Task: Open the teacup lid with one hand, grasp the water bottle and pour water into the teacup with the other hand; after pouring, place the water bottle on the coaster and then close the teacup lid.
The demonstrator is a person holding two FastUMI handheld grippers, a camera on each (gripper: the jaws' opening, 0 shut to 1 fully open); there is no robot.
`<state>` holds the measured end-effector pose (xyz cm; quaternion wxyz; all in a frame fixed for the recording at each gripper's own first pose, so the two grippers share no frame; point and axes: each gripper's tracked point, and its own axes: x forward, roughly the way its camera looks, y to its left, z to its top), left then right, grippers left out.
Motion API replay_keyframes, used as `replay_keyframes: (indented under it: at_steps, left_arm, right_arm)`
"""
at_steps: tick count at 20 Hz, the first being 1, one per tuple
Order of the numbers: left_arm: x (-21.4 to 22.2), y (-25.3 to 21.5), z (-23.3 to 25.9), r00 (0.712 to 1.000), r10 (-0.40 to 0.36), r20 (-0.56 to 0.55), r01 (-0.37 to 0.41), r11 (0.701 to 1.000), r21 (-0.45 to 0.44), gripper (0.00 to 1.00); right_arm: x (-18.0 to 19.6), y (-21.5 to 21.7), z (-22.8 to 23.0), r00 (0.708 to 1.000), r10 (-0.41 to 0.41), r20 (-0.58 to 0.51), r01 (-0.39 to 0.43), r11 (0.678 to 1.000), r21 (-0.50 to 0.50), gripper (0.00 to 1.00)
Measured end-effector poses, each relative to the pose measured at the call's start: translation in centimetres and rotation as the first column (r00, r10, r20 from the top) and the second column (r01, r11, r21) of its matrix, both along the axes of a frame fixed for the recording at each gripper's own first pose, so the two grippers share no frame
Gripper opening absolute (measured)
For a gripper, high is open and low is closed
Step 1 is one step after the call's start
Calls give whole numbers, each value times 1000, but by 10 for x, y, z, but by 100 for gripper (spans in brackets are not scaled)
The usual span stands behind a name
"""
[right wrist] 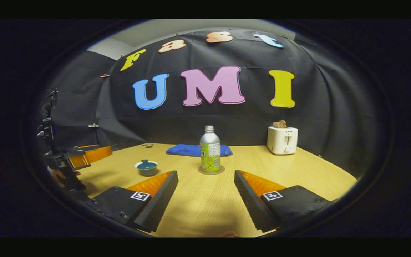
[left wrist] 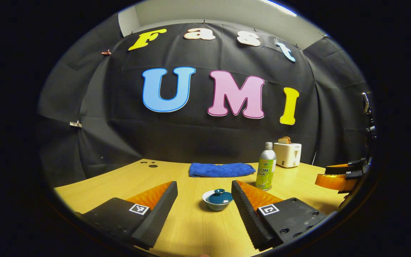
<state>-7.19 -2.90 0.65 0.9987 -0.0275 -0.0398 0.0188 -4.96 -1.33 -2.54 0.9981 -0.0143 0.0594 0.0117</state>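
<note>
A small teacup [left wrist: 217,201] with a dark teal lid [left wrist: 220,196] on it sits on the wooden table, just ahead of my open left gripper [left wrist: 204,200]. The silver and green water bottle [left wrist: 266,166] stands upright to the cup's right. In the right gripper view the bottle [right wrist: 210,150] stands on a round coaster [right wrist: 211,171], ahead of my open right gripper [right wrist: 205,189], and the teacup [right wrist: 146,167] lies to the left. Nothing is between either pair of fingers. The other gripper [right wrist: 84,156] is at the far left of that view.
A folded blue towel [left wrist: 221,169] lies at the back of the table [left wrist: 191,228]. A white toaster [right wrist: 282,139] with bread in it stands at the back right. Small dark holes [left wrist: 150,164] mark the table's back left.
</note>
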Motion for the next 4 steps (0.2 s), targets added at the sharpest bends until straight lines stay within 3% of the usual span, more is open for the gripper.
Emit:
replay_keyframes:
  at_steps: [4]
  left_arm:
    - [-8, -14, -6, 1000, -16, -3, 15, 1000, -8, 95]
  right_arm:
    - [-13, -4, -8, 1000, -3, -6, 3, 1000, 8, 98]
